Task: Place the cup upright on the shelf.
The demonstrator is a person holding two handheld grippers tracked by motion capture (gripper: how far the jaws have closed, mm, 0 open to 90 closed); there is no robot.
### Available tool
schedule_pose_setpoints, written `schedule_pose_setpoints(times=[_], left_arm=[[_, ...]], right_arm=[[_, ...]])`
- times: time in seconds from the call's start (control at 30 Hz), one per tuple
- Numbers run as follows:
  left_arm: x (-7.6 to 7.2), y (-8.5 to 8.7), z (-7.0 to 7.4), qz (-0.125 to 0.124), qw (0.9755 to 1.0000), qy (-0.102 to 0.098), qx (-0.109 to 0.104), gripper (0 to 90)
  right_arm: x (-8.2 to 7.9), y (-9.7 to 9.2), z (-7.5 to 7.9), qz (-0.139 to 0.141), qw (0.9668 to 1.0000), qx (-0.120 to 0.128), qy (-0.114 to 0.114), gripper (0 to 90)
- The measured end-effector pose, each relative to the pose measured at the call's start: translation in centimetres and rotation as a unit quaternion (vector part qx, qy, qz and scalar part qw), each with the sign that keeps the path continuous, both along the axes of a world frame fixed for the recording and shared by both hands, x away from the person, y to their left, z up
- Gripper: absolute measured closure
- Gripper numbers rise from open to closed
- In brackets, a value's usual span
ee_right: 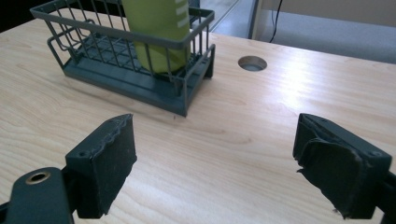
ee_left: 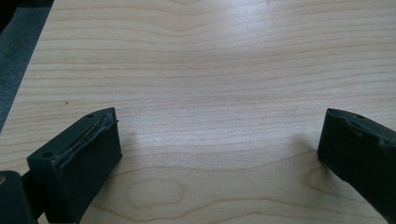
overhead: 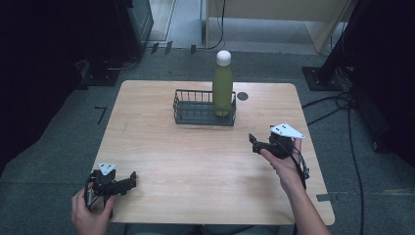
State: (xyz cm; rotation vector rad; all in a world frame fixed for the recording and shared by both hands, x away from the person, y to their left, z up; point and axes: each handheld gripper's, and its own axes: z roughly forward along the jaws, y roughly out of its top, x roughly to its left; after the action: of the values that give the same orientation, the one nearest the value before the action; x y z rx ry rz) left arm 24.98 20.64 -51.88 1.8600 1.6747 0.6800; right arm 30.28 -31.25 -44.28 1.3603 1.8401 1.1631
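A green bottle point(overhead: 222, 87) with a white cap stands upright in the right end of a dark wire basket point(overhead: 193, 107) at the back middle of the wooden table point(overhead: 195, 161). My right gripper point(overhead: 254, 142) hovers at the table's right side, short of the basket and to its right, jaws apart with nothing between them. In the right gripper view the bottle point(ee_right: 159, 28) and basket point(ee_right: 116, 60) lie ahead on the left, and the right gripper point(ee_right: 215, 154) is open. My left gripper point(overhead: 131, 178) rests near the front left corner; the left gripper point(ee_left: 219, 144) is open over bare wood.
A round cable hole point(overhead: 242, 96) pierces the table top just right of the basket; the hole point(ee_right: 252, 63) lies beyond my right jaws. Cables point(overhead: 342, 105) trail on the floor at the right. Dark equipment stands at the back left.
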Motion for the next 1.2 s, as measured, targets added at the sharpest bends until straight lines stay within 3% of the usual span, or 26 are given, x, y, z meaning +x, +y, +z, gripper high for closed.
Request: schedule_pose_setpoints(times=[0.63,1.2], left_arm=[[0.0,0.0,0.0,-0.001,1.0,0.001,0.001,0.0],[0.0,0.0,0.0,-0.001,1.0,0.001,0.001,0.0]], right_arm=[[-3.2,-3.9,-2.8,-0.033,0.9992,0.0,0.022,12.7],[-5.7,-7.1,-5.8,-0.079,0.9951,-0.009,0.06,7.1]])
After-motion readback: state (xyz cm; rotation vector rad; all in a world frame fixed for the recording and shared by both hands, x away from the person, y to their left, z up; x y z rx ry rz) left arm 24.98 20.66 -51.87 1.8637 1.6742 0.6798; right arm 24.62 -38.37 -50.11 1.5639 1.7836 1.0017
